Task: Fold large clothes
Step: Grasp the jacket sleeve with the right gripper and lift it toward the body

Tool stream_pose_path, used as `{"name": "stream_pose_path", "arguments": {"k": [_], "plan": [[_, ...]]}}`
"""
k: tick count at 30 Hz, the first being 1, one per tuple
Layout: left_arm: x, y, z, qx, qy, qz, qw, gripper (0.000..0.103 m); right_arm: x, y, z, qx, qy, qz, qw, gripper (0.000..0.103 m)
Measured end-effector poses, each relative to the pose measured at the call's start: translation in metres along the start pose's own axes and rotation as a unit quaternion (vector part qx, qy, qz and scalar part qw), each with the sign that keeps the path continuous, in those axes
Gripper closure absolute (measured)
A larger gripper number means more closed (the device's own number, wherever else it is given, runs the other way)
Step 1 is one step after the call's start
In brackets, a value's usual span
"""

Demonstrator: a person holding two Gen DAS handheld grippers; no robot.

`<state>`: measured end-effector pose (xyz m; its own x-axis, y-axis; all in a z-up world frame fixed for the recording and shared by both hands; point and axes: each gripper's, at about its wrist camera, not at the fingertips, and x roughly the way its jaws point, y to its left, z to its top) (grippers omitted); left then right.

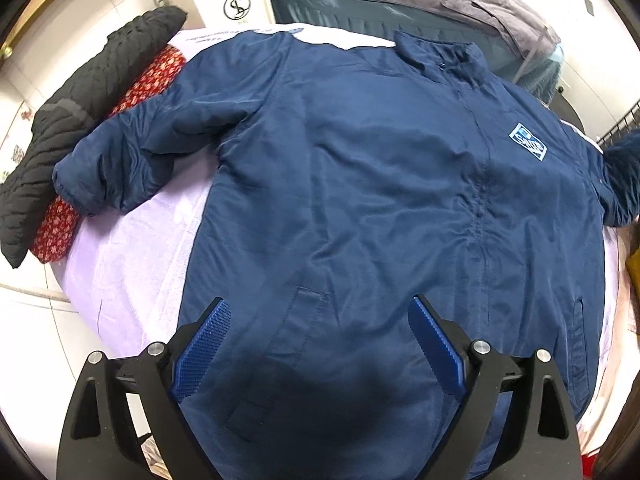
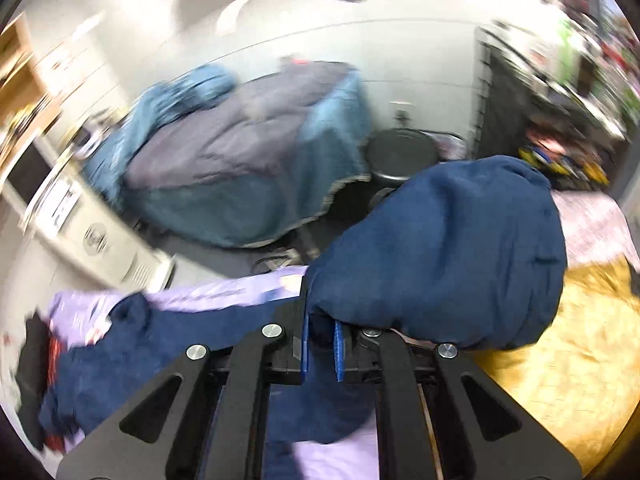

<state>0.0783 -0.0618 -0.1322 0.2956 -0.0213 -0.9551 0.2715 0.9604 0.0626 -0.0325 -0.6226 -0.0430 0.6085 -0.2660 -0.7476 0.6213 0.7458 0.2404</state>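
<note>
A large navy blue jacket (image 1: 360,168) lies front up, zipped, on a lilac cloth-covered table (image 1: 132,256). Its collar points away from me and its one sleeve (image 1: 120,160) is bent at the left. My left gripper (image 1: 320,328) is open above the jacket's lower hem, touching nothing. In the blurred right wrist view my right gripper (image 2: 320,336) is shut on the jacket's other sleeve (image 2: 448,252), which is lifted and bunched above the fingers. That lifted sleeve shows at the right edge of the left wrist view (image 1: 624,164).
A black quilted garment (image 1: 60,128) and a red patterned one (image 1: 132,100) lie at the table's left edge. A bed with grey and teal bedding (image 2: 248,160) stands beyond. A black stool (image 2: 400,156) and a yellow fabric (image 2: 560,360) are at the right.
</note>
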Motion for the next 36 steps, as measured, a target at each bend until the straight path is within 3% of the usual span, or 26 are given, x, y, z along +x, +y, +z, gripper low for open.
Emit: {"name": "stream_pose_path", "arguments": {"k": [3,6,9,20,27,36], "plan": [[0.0,0.012,0.001,-0.014,-0.004,0.002,0.9999,0.014,0.008,0.063,-0.009,-0.064,0.012,0.023,0.998,0.093],[-0.001,0.018,0.0,-0.003,-0.017,0.028,0.9995,0.014,0.012,0.118,-0.021,-0.121,0.019,0.047,0.991,0.093],[-0.001,0.024,-0.001,0.009,-0.023,0.041,0.9988,0.014,0.02,0.169,-0.038,-0.146,0.042,0.08,0.985,0.093],[0.01,0.049,0.001,-0.022,-0.016,0.026,0.9993,0.014,0.049,0.32,-0.132,-0.221,0.125,0.168,0.953,0.093],[0.02,0.061,0.001,-0.032,-0.007,0.024,0.9992,0.014,0.074,0.361,-0.188,-0.241,0.177,0.175,0.938,0.093],[0.028,0.065,0.005,-0.034,0.003,0.02,0.9992,0.014,0.112,0.374,-0.239,-0.267,0.239,0.156,0.92,0.087]]}}
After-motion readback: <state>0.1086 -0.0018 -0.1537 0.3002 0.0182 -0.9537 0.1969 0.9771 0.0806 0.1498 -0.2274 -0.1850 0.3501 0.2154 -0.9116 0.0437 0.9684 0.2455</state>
